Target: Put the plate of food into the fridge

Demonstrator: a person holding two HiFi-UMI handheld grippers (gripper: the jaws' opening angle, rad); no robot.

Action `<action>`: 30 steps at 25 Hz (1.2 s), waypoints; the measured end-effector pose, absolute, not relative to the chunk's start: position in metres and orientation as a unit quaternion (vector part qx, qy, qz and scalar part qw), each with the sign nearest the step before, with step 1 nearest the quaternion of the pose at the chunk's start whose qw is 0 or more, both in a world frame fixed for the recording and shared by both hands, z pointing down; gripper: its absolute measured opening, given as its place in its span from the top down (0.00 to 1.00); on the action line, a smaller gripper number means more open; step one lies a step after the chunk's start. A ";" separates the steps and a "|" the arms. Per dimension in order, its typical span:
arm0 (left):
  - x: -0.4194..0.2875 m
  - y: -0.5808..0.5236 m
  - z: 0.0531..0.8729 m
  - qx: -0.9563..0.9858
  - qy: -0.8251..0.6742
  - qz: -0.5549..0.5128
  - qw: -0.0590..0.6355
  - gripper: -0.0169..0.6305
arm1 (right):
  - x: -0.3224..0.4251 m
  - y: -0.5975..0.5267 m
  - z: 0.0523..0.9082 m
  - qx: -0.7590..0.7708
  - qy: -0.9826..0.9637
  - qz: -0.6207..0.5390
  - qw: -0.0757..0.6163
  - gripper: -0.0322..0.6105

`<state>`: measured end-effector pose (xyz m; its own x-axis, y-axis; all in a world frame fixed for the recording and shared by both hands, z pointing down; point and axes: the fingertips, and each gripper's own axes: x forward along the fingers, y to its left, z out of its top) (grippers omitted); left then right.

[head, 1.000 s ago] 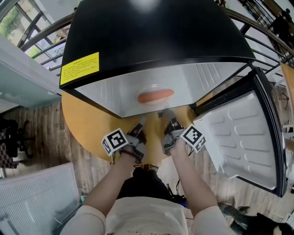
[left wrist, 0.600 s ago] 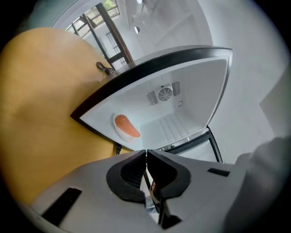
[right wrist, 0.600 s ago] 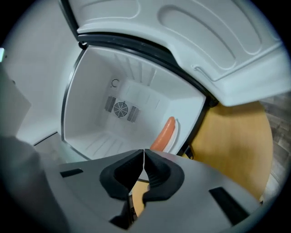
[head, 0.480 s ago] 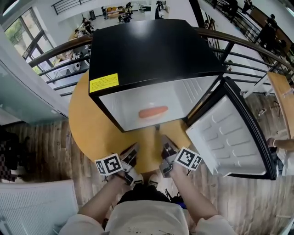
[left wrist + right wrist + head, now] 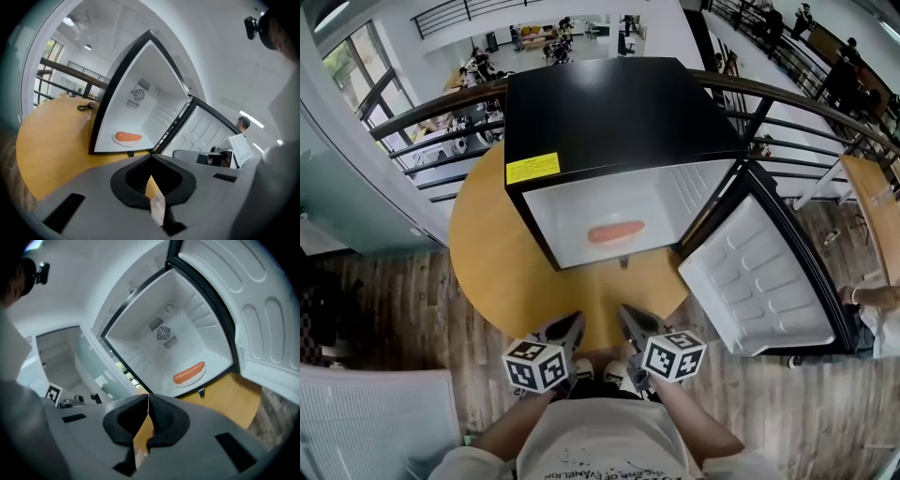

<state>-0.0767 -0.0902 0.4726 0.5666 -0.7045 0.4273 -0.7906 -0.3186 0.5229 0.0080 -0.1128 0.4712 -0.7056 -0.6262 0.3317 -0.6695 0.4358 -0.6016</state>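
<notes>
One open fridge (image 5: 619,103) on the tabletop (image 5: 492,258) holds one plate (image 5: 193,380) with one sausage (image 5: 616,232). Two tongs: left tongs (image 5: 565,330) and right tongs (image 5: 630,323) are both closed, empty.

1. Wood plank floor (image 5: 384,300) is running all around, kinda grey-brown and worn looking.
2. A round yellow table (image 5: 487,253) is sitting in the middle of it.
3. A curved black metal railing (image 5: 441,100) is wrapping around the far side, and a lower level with chairs and desks (image 5: 534,23) is showing past it.
4. Daylight is coming in through a big window (image 5: 356,56) at upper left, with green showing outside.
5. A white slatted panel (image 5: 366,422) is lying at lower left.
6. Another wooden tabletop (image 5: 874,197) is poking in at the right edge.
7. Ceiling lights (image 5: 69,21) are glowing overhead on a white ceiling.
</notes>
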 end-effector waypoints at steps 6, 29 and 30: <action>-0.068 -0.067 0.472 0.817 -0.468 0.112 0.316 0.94 | 0.006 -0.085 0.468 0.411 -0.857 0.300 0.081 0.91; -0.059 -0.042 0.491 0.814 -0.474 0.139 0.305 0.94 | 0.012 -0.048 0.493 0.437 -0.833 0.310 0.137 0.91; -0.059 -0.042 0.492 0.814 -0.474 0.139 0.306 0.94 | 0.013 -0.048 0.493 0.438 -0.832 0.310 0.137 0.91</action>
